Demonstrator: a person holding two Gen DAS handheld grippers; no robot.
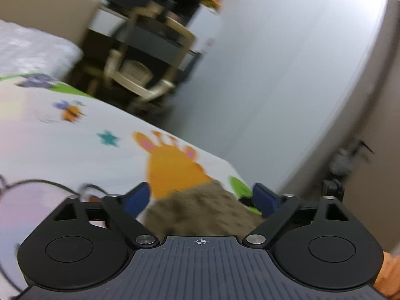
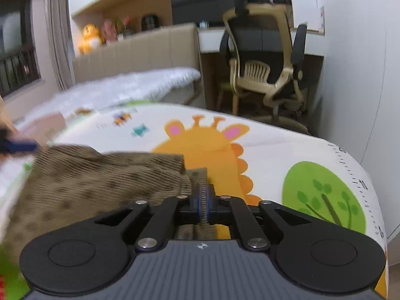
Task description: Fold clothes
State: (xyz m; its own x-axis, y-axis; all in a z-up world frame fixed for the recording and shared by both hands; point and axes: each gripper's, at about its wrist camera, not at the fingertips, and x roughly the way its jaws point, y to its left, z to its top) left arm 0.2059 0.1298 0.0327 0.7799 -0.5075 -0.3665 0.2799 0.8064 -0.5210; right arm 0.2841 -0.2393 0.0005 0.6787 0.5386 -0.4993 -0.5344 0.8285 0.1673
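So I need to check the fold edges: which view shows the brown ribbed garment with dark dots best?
The right wrist view: the brown ribbed garment spreads across the printed giraffe mat, folded edge visible, with the right gripper shut on it. The left wrist view shows only a blurred patch between the left gripper's open jaws.

Brown garment [image 2: 82, 182]: ribbed, dotted knit cloth, rough. Printed play mat [image 2: 275, 150]: smooth, slightly glossy. Right hand-held gripper [image 2: 203, 201]: matt black plastic, shiny metal pins.
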